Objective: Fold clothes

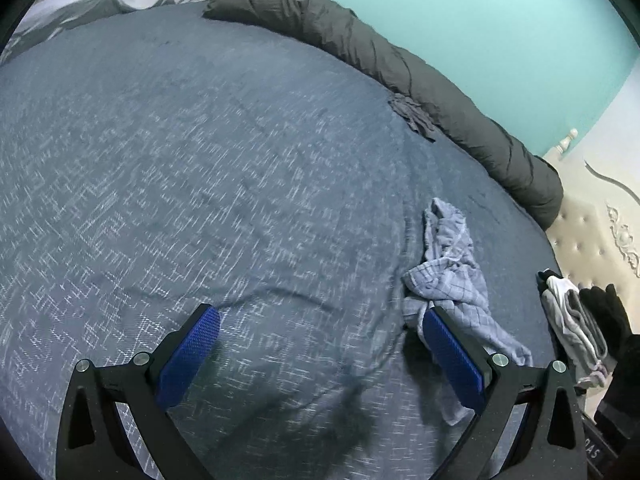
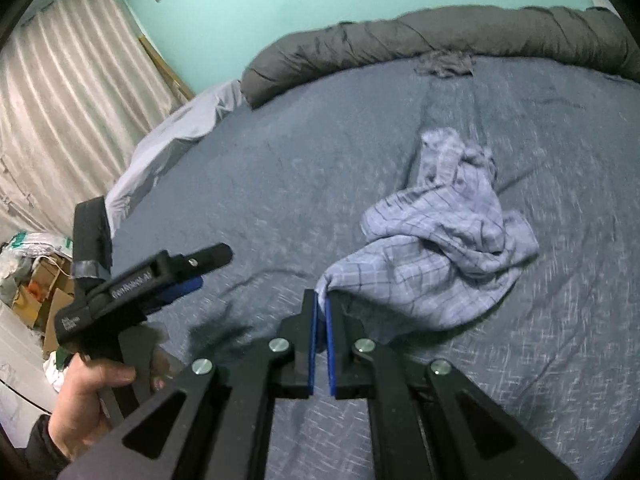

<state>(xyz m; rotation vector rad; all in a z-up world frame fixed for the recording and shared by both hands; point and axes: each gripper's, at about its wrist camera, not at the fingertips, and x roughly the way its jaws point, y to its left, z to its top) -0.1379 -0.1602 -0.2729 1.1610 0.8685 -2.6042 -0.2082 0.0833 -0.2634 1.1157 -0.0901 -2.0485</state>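
Note:
A crumpled light-blue checked garment (image 2: 444, 232) lies on the dark blue bedspread (image 2: 280, 168). My right gripper (image 2: 322, 300) is shut on a corner of that garment and pulls it taut towards me. My left gripper (image 1: 320, 332) is open and empty above the bedspread (image 1: 200, 160), with the same garment (image 1: 448, 264) just behind its right finger (image 1: 452, 356). The left gripper also shows in the right wrist view (image 2: 188, 272), held by a hand at the left.
A rolled dark grey duvet (image 1: 400, 60) runs along the bed's far edge, with a small grey cloth (image 1: 412, 114) beside it. A pile of white, grey and black clothes (image 1: 580, 320) sits by the cream headboard (image 1: 592, 232). Curtains (image 2: 60, 120) and clutter (image 2: 36, 276) stand beyond the bed.

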